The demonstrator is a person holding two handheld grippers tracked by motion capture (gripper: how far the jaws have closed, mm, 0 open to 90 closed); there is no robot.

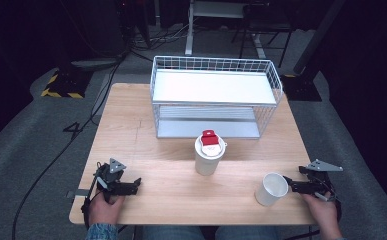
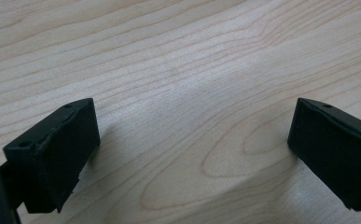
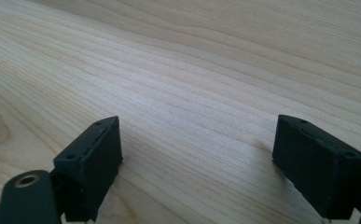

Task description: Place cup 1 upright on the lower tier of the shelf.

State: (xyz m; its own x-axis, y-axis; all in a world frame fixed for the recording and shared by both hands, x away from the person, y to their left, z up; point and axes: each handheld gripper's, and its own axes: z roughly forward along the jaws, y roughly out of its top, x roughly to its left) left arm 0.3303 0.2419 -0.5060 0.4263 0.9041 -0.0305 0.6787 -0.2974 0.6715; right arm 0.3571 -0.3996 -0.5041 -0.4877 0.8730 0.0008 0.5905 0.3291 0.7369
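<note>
A white paper cup (image 1: 209,159) with a lid and a red piece on top stands at the middle of the wooden table (image 1: 171,192). A second white cup (image 1: 271,189), lidless, stands near the front right. My right gripper (image 1: 288,185) rests on the table just right of it, apart from the rim as far as I can tell. In the right gripper view, my right gripper (image 3: 197,158) is open with bare wood between its jaws. My left gripper (image 1: 135,185) lies at the front left. In its own view, my left gripper (image 2: 192,140) is open over bare wood.
A white wire rack (image 1: 216,95) with an upper and a lower shelf stands at the back of the table, behind the lidded cup. Cables run over the grey floor at the left. A hand holds each gripper at the table's front edge.
</note>
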